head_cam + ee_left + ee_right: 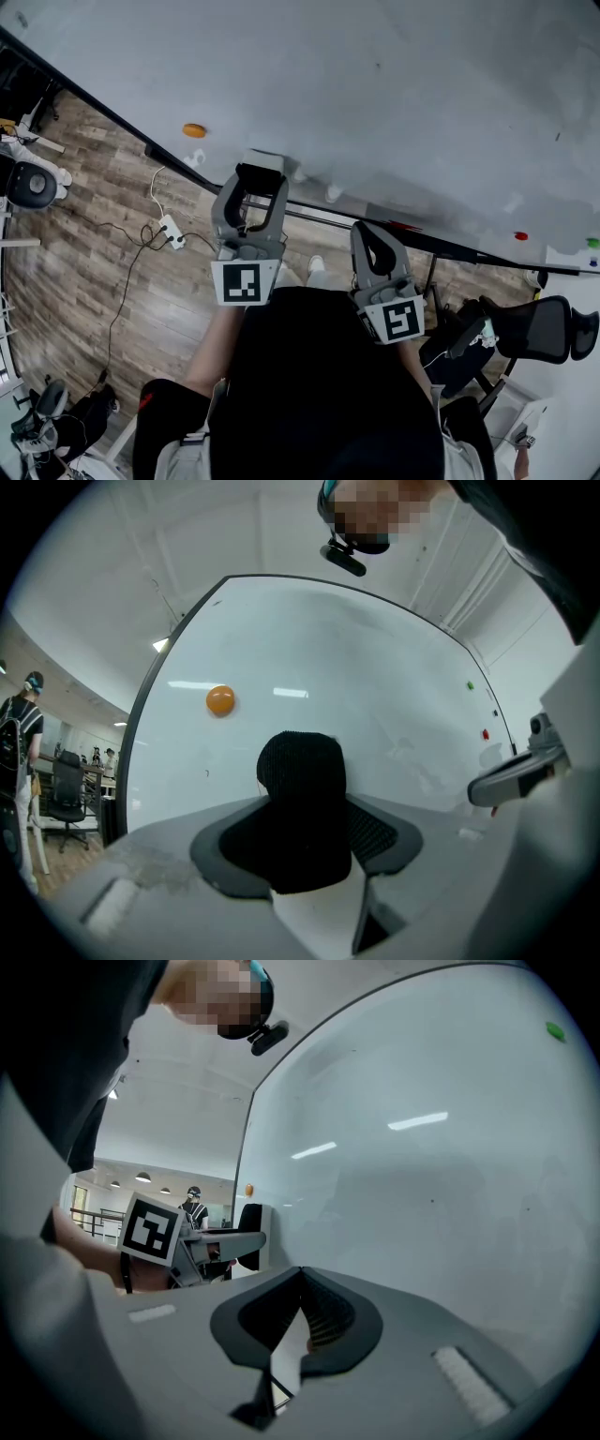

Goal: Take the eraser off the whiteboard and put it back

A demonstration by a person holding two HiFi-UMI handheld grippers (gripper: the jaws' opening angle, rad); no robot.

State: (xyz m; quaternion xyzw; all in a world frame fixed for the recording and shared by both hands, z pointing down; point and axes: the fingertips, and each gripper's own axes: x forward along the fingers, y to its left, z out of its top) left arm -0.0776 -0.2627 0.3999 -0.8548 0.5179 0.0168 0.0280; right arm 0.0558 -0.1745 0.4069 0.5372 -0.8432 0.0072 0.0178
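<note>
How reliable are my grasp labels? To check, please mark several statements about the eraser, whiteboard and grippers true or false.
1. The left gripper grips the eraser between its fingers. True.
2. The right gripper carries a marker. False: its fingers are together, nothing between them.
3. An orange magnet sits on the whiteboard. True.
4. The floor is blue carpet. False: it is wood-patterned.

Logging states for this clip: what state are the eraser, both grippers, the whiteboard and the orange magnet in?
eraser: held between the left gripper's fingers, in front of the whiteboard
left gripper: shut on the eraser, fingers wide apart
right gripper: fingers together, nothing between them
whiteboard: mostly blank, faint smudges
orange magnet: stuck on the whiteboard
</note>
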